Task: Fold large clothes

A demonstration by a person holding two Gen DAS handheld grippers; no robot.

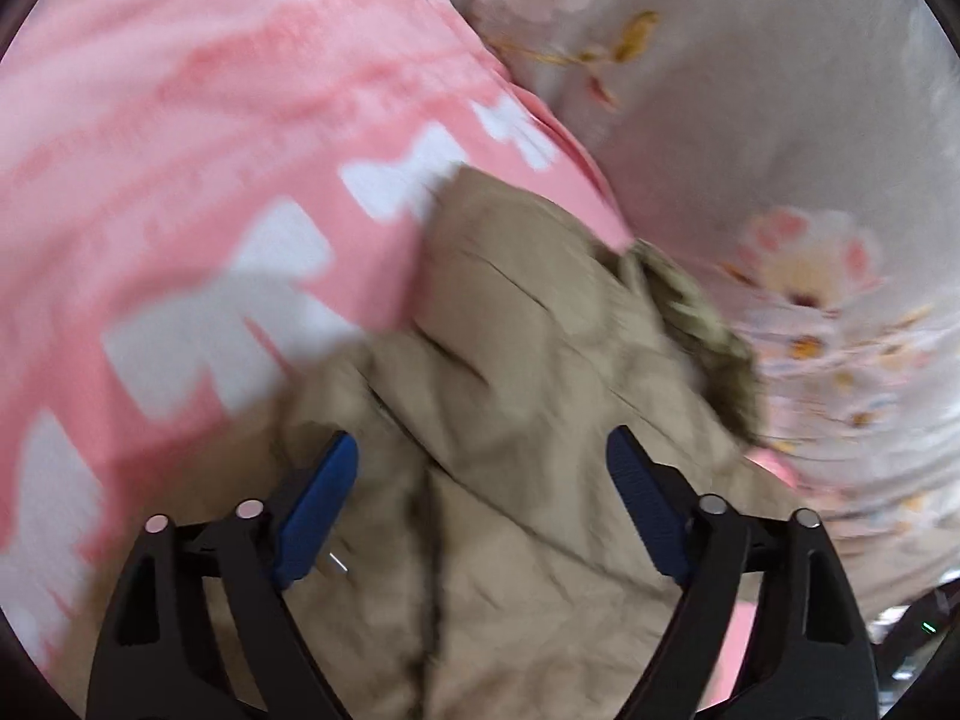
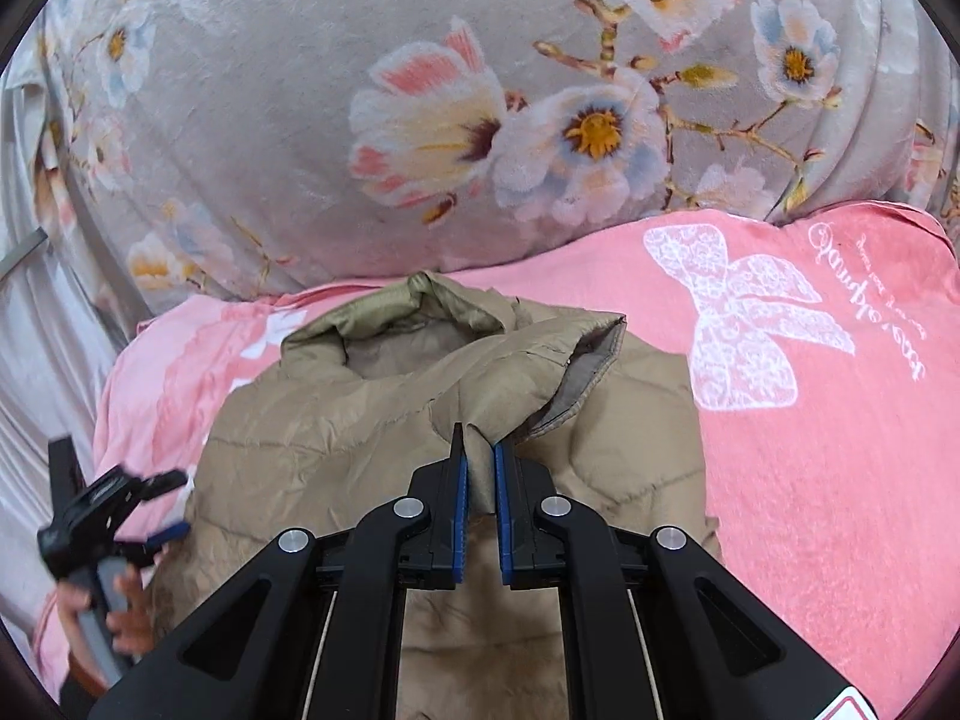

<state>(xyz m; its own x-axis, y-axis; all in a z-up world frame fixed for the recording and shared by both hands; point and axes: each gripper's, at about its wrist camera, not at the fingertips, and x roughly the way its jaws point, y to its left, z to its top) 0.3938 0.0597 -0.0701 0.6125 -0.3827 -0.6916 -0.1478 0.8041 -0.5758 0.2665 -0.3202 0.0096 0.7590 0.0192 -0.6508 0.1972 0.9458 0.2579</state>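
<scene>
Left wrist view: the left gripper (image 1: 480, 504) stands with its jaws wide apart above the khaki padded jacket (image 1: 510, 420). Nothing is between the blue pads (image 1: 318, 510); neither pad presses on the fabric. The jacket lies crumpled on a pink blanket (image 1: 210, 120) with white print, beside a grey floral cover (image 1: 780, 120). The picture is blurred.

Right wrist view: the right gripper (image 2: 480, 480) is closed on a raised fold of the jacket (image 2: 336, 420), pinched between its blue pads near the collar opening. The jacket lies on the pink blanket (image 2: 840, 450), which bears a white butterfly print (image 2: 744, 324). The floral cover (image 2: 300, 150) rises behind it. At lower left, a hand (image 2: 120, 618) holds the left gripper (image 2: 162, 510) at the jacket's edge.
</scene>
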